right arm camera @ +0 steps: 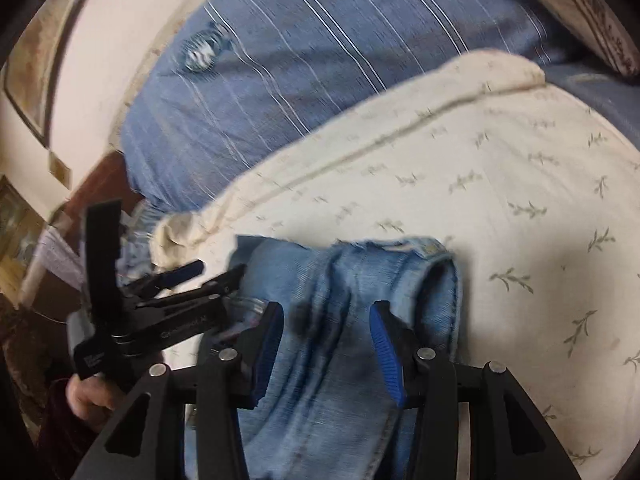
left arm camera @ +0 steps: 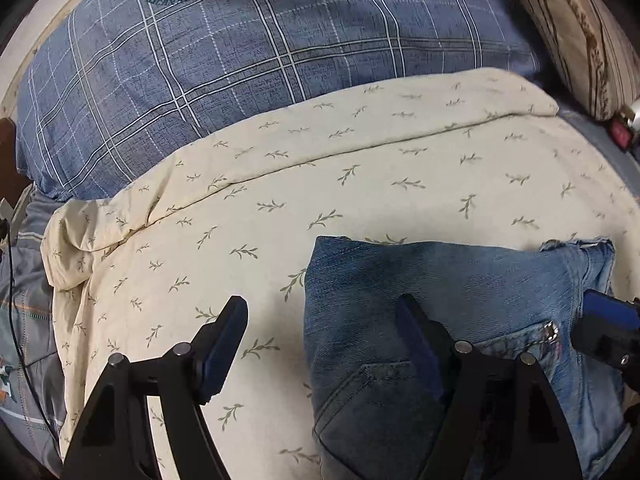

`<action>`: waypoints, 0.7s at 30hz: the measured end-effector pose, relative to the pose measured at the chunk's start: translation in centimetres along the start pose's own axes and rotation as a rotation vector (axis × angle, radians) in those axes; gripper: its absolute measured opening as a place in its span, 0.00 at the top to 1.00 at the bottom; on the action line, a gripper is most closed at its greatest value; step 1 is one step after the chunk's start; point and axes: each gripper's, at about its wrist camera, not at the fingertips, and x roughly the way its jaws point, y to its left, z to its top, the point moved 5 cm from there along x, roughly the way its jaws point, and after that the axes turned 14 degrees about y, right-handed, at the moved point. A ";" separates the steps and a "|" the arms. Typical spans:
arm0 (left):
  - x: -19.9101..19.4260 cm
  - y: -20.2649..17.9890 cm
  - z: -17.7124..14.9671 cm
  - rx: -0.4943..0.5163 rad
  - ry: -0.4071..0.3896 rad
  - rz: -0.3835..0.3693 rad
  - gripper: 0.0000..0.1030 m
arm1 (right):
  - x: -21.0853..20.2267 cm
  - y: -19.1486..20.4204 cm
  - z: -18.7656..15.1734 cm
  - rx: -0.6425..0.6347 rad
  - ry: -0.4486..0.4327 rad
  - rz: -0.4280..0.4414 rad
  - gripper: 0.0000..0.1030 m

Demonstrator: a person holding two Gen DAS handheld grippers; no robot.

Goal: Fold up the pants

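**On the cream sheet: jeans lie folded, both grippers loose**

On the bed, a cream sheet (left arm camera: 360, 184) with small leaf sprigs covers the near part, and the jeans (left arm camera: 460, 300) lie on it in a folded, layered bundle. In the left wrist view a back pocket faces up at the near end, and a frayed edge of denim shows at the far right corner of the bundle. The left edge of the jeans runs straight down the sheet.

The left gripper (left arm camera: 320, 344) stands wide. Its right finger hangs over the denim near the jeans' left edge; its left finger hangs over bare sheet. Nothing is pinched between them. The right wrist view shows the same gripper from the side at the jeans' left edge, with a hand (right arm camera: 90, 398) on its handle.

The right gripper (right arm camera: 326, 354) stands about half open over the middle of the jeans. Wrinkled denim lies between its blue pads (right arm camera: 386, 360), but the pads do not press on it. Its jaws have widened a little and hold nothing.

Beyond the sheet's far edge lies a blue plaid quilt (left arm camera: 240, 60) with a round crest. A striped pillow (left arm camera: 568, 28) sits at the far right corner. The right wrist view is blurred.
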 end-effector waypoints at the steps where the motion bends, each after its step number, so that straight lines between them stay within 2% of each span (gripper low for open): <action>1: 0.1 0.0 0.0 -0.001 0.002 0.004 0.24 | 0.2 -0.1 -0.1 -0.011 0.001 -0.014 0.52; 5: -1.8 0.6 -0.4 -0.024 -0.016 -0.005 0.25 | -0.2 0.3 -0.5 -0.043 -0.012 -0.040 0.52; 10: -6.6 1.8 -3.4 -0.059 -0.135 -0.031 0.25 | -2.5 1.4 -2.0 -0.100 -0.075 -0.049 0.50; 13: -8.5 2.3 -5.3 -0.074 -0.171 -0.022 0.25 | -3.5 2.1 -3.2 -0.124 -0.083 -0.023 0.50; 16: -9.5 2.4 -7.2 -0.083 -0.181 -0.028 0.25 | -4.1 3.1 -4.7 -0.139 -0.073 0.000 0.50; 21: -8.9 2.2 -9.8 -0.075 -0.163 -0.016 0.25 | -4.3 4.0 -7.6 -0.167 -0.049 0.000 0.50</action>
